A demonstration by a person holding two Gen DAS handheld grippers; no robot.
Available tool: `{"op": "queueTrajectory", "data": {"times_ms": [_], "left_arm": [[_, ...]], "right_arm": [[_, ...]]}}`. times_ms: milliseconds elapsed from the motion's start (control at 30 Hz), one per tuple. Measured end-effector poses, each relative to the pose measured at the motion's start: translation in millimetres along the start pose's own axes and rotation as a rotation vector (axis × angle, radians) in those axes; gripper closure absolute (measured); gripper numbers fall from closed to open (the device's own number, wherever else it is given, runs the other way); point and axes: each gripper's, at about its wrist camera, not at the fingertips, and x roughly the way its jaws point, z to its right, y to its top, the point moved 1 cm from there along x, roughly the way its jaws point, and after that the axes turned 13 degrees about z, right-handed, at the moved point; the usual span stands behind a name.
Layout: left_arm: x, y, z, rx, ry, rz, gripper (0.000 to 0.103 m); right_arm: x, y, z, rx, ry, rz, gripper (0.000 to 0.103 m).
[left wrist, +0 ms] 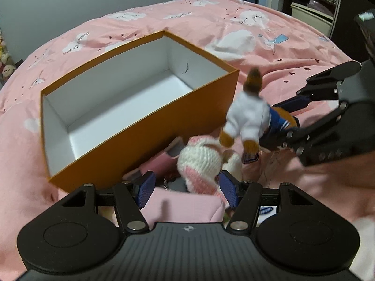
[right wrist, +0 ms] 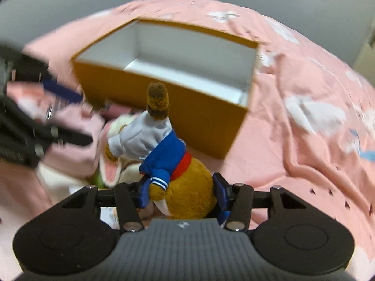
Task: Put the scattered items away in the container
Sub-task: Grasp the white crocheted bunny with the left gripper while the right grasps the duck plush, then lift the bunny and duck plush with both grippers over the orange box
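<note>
Open orange box (left wrist: 140, 126), white inside, on bedding; brown sailor-dressed plush (right wrist: 164, 145) and knitted pink-white toy (left wrist: 199, 164) beside it.

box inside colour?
White inside, orange outside. The cardboard box shows best in the left wrist view.

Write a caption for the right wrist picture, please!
Right gripper clasps a brown plush toy before the empty orange box.

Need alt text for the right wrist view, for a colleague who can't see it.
The right gripper grips a brown plush toy in a blue and white outfit, head-first toward the open orange box, whose visible white interior is bare. It sits on a pink bedspread; the left gripper blurs at left.
</note>
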Motion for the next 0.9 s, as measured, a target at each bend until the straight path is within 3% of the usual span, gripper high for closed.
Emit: {"op": "queueTrajectory", "data": {"times_ms": [133, 333, 500, 667, 700, 900], "left_arm": [[15.7, 0.1, 6.0, 0.024, -0.025, 0.016, 0.032], [43.2, -2.2, 6.5, -0.017, -0.046, -0.022, 0.032], [53.9, -7.4, 6.8, -0.043, -0.023, -0.013, 0.049], [46.5, -8.5, 3.8, -0.08, -0.02, 0.003, 0.058], [43.7, -8.0, 4.5, -0.034, -0.082, 0.008, 0.059], [5.1, 1.9, 7.1, 0.003, -0.063, 0.103, 0.061]], "right_arm": [[-0.9, 5.2, 12.5, 0.108, -0.011, 0.009, 0.047], [4.2, 3.7, 16.8, 0.155, -0.032, 0.014, 0.047], [6.0, -3.3, 19.6, 0.186, -0.037, 0.01, 0.047], [3.8, -5.7, 20.8, 0.211, -0.041, 0.017, 0.047], [1.8, -4.6, 20.9, 0.217, -0.04, 0.023, 0.047], [-16.7, 11.0, 18.5, 0.242, -0.001, 0.088, 0.047]]}}
